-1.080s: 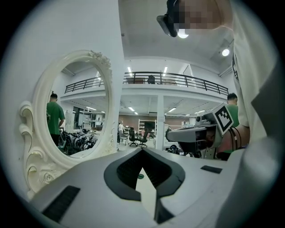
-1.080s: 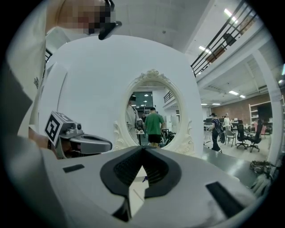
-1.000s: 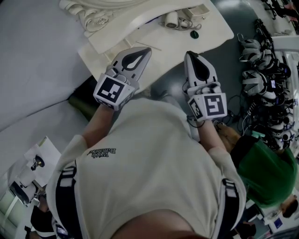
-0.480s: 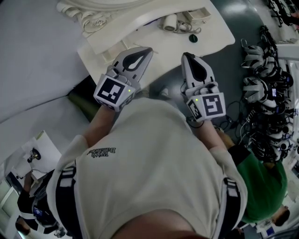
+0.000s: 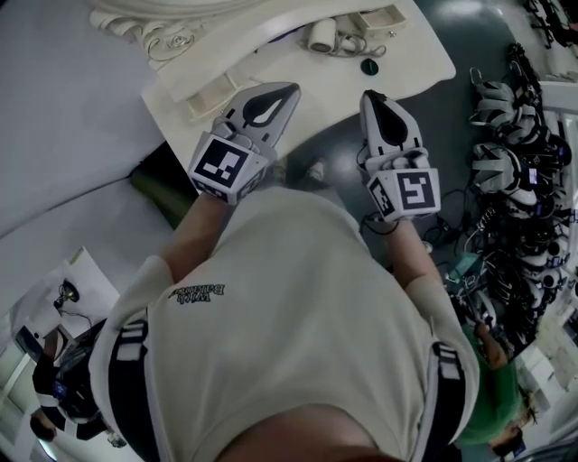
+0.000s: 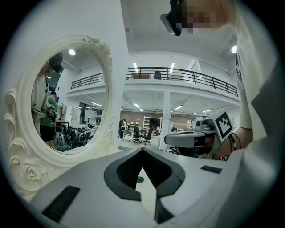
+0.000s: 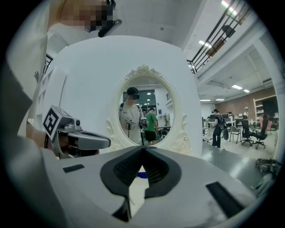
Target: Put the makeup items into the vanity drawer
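Observation:
A white vanity table (image 5: pixel 402 65) with an ornate oval mirror (image 6: pixel 62 102) fills the top of the head view. On it lie a white cylindrical item (image 5: pixel 320 36), a small dark green round item (image 5: pixel 368 65) and an open white box (image 5: pixel 379 18). My left gripper (image 5: pixel 289 88) hovers over the table's near edge, shut and holding nothing. My right gripper (image 5: pixel 370 95) is just off that edge over the grey floor, also shut and holding nothing. In the left gripper view my left gripper (image 6: pixel 142 149) frames the green item (image 6: pixel 140 179). My right gripper (image 7: pixel 142 149) points at the mirror (image 7: pixel 144 111).
Headsets and tangled cables (image 5: pixel 515 171) crowd the right side. A dark green bag (image 5: pixel 163 185) sits beneath the table's left end. A person in green (image 5: pixel 492 397) is at the lower right. White wall panels (image 5: pixel 63 117) close off the left.
Both grippers have edged forward toward the vanity and stay shut. The head view has shifted, and the person in green has slid mostly out at the lower right.

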`<state>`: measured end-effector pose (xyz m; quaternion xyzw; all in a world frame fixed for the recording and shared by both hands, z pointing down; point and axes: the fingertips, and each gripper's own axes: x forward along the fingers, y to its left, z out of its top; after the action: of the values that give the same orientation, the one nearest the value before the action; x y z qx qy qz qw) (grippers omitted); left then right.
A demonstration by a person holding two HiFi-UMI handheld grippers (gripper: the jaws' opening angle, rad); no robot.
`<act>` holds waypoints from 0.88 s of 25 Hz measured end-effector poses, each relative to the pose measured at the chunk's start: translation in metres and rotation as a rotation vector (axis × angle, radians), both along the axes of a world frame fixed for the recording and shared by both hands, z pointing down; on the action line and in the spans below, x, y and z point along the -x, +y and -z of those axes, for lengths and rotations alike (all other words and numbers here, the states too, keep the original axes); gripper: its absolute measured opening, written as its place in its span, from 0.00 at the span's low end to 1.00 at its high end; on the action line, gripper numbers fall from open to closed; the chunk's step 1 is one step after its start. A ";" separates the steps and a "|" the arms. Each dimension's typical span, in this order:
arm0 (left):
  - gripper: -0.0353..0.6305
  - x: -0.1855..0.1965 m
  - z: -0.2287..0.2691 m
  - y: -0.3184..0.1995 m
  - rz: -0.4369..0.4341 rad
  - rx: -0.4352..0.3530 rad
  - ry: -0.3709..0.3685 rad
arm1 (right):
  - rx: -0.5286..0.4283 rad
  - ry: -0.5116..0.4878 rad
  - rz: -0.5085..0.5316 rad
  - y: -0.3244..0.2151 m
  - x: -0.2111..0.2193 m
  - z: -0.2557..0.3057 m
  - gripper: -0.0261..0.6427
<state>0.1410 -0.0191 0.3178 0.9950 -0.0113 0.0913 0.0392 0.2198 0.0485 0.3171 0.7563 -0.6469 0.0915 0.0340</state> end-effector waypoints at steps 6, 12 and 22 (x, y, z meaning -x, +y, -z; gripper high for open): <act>0.07 -0.040 -0.031 -0.018 -0.020 -0.034 -0.026 | 0.088 -0.019 -0.032 -0.017 -0.051 -0.056 0.05; 0.07 -0.094 -0.083 -0.043 0.019 0.052 -0.092 | 0.255 -0.045 -0.073 -0.035 -0.111 -0.133 0.11; 0.07 -0.159 -0.201 -0.041 -0.021 0.107 -0.247 | 0.489 -0.071 -0.077 -0.050 -0.168 -0.246 0.13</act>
<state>0.3002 -0.0601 0.5187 0.9727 -0.0006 0.2141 0.0896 0.3881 -0.0011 0.5635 0.7459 -0.5772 0.2731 0.1896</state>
